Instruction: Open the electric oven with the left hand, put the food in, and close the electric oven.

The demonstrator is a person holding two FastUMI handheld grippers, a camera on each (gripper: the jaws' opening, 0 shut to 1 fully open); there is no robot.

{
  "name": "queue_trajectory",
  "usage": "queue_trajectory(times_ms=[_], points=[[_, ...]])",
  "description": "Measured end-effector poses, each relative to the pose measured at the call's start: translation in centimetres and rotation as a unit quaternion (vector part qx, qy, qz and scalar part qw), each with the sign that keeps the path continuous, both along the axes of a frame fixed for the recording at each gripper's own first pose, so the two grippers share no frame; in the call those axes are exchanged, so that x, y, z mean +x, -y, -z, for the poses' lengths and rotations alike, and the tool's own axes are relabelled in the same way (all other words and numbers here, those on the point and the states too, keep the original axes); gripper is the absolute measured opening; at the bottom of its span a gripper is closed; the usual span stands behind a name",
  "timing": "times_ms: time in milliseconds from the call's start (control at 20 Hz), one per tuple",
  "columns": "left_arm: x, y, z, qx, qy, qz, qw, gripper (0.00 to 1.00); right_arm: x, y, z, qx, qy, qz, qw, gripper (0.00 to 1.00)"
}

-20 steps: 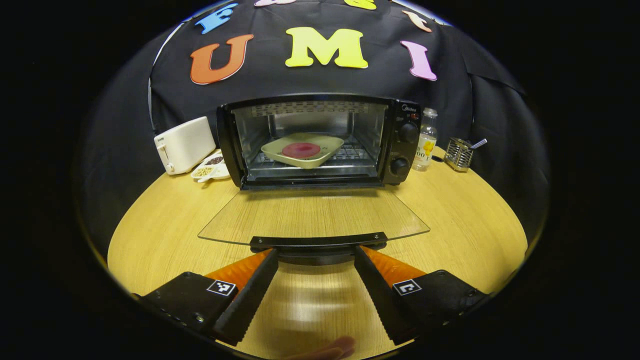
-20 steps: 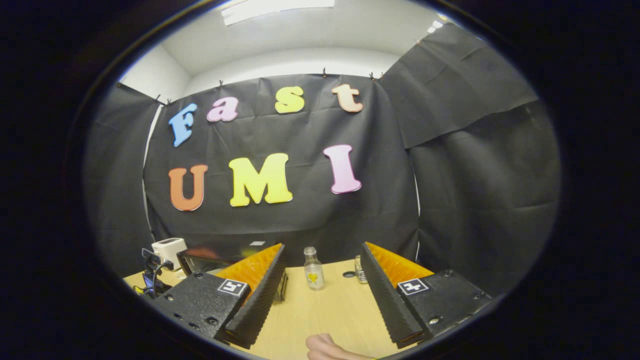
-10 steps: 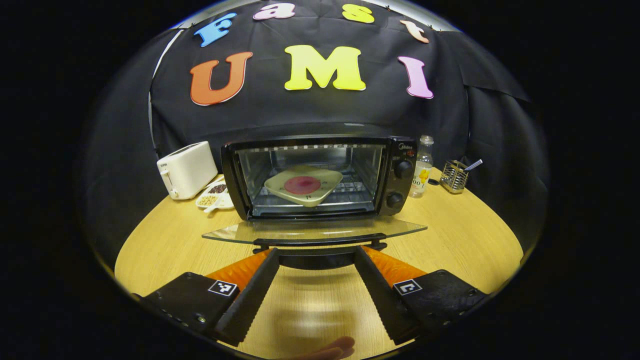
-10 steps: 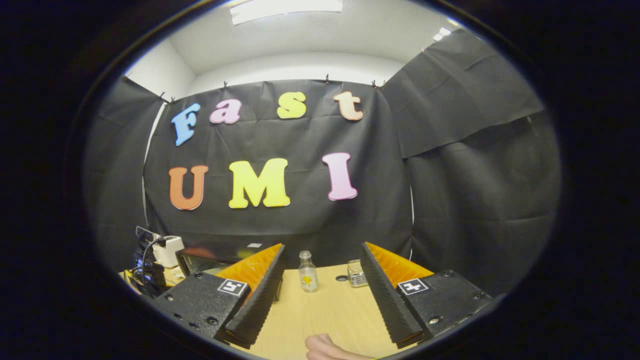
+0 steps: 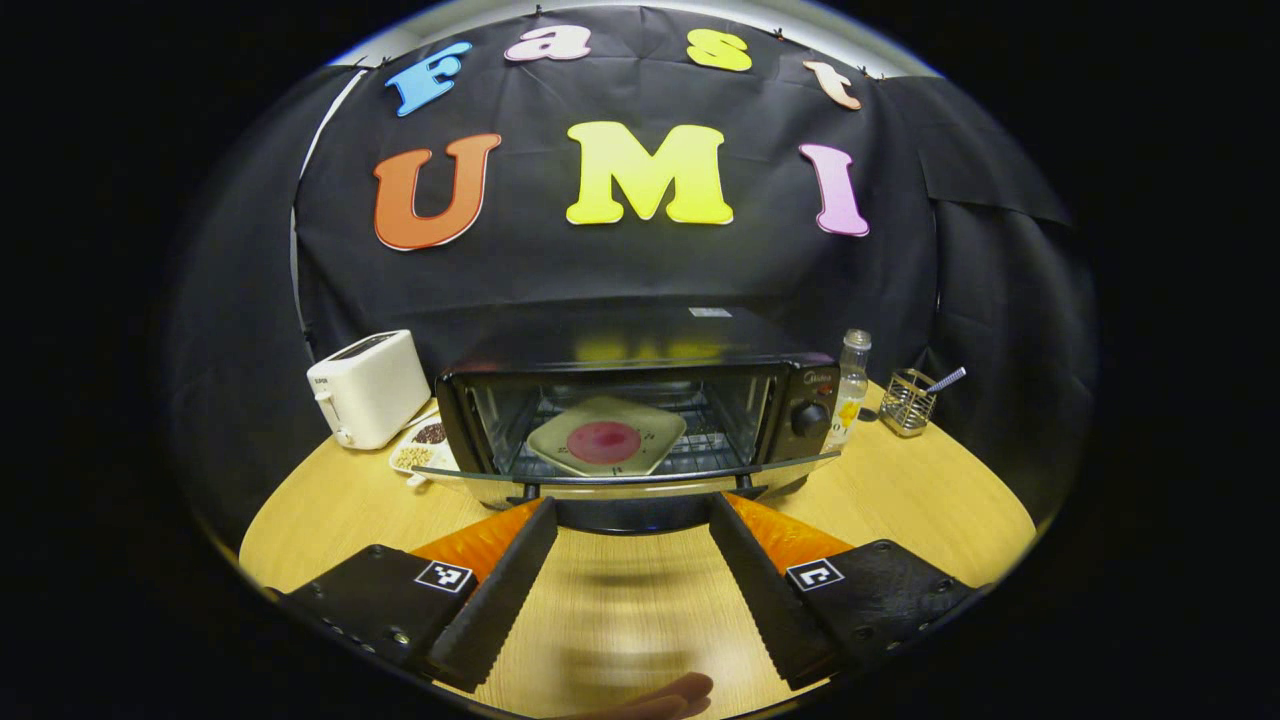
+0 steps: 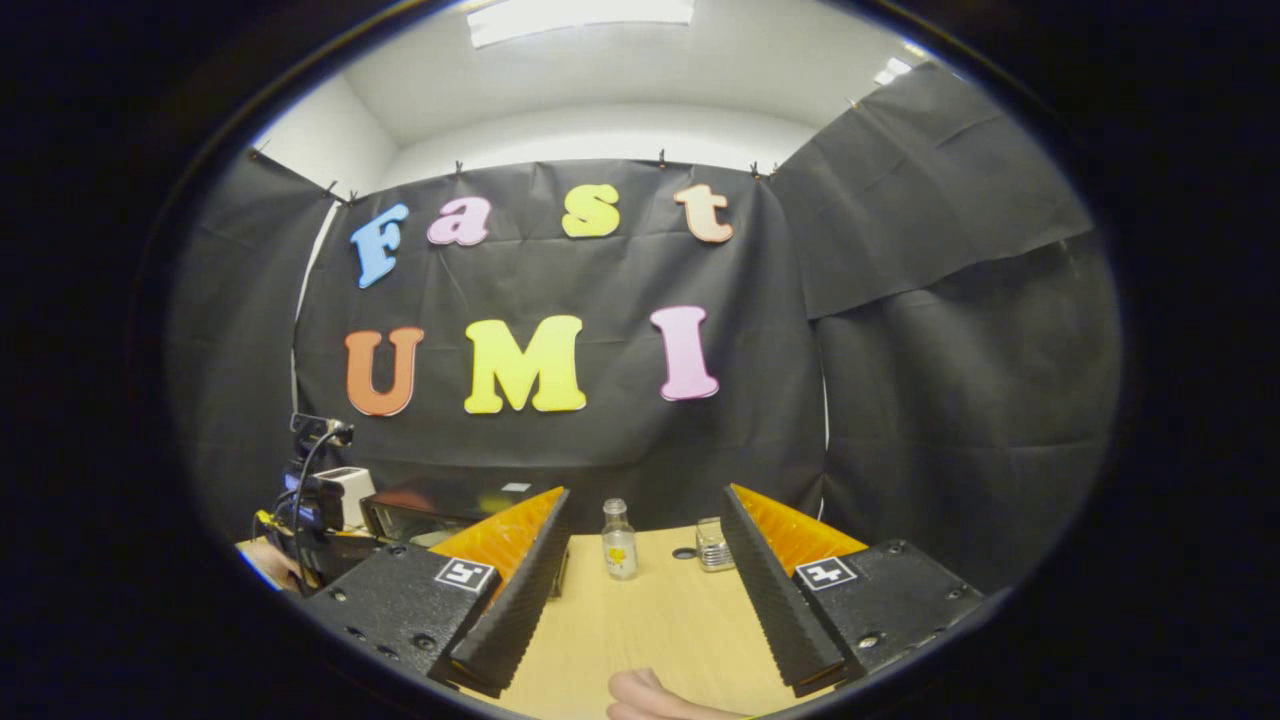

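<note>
At centre frame in the left gripper view, we kept our left gripper (image 5: 632,520) spread under the oven door (image 5: 630,482), half-raised; the plate of food (image 5: 606,442) sat inside the oven (image 5: 640,405). Our right gripper (image 6: 645,540) stood open, empty.

glass oven door (image 5: 620,478) swung up from flat to half-raised, left gripper (image 5: 632,510) risen beneath its handle

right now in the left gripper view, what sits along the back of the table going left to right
white toaster → small dish of beans → electric oven with the plate of food inside → clear bottle → wire holder
</note>
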State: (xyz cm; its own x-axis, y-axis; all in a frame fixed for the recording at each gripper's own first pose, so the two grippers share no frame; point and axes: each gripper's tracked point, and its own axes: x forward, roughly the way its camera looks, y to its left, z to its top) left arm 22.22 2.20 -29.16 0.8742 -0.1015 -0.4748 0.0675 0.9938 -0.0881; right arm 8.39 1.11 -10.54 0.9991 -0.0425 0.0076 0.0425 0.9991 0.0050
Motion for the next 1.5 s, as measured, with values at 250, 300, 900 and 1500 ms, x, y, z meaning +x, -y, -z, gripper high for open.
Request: queue_trajectory(times_ms=[250, 300, 900, 1500], points=[[0.8, -2.3, -1.4, 0.004, 0.004, -0.030, 1.000, 0.98, -1.4, -0.2, 0.2, 0.006, -0.008, -0.008, 1.000, 0.92], [0.1, -2.4, -1.9, 0.003, 0.005, -0.034, 0.999, 0.98, -1.7, -0.1, 0.4, 0.007, -0.011, -0.009, 1.000, 0.92], [-14.1, -2.9, -15.7, 0.022, 0.138, -0.059, 0.988, 0.95, -9.3, 3.2, -2.0, 0.032, 0.001, 0.009, 0.999, 0.92], [-25.9, -1.2, -21.6, 0.015, 0.223, -0.085, 0.971, 0.95, -15.3, 3.7, -5.5, 0.005, 0.059, -0.033, 0.998, 0.91]])
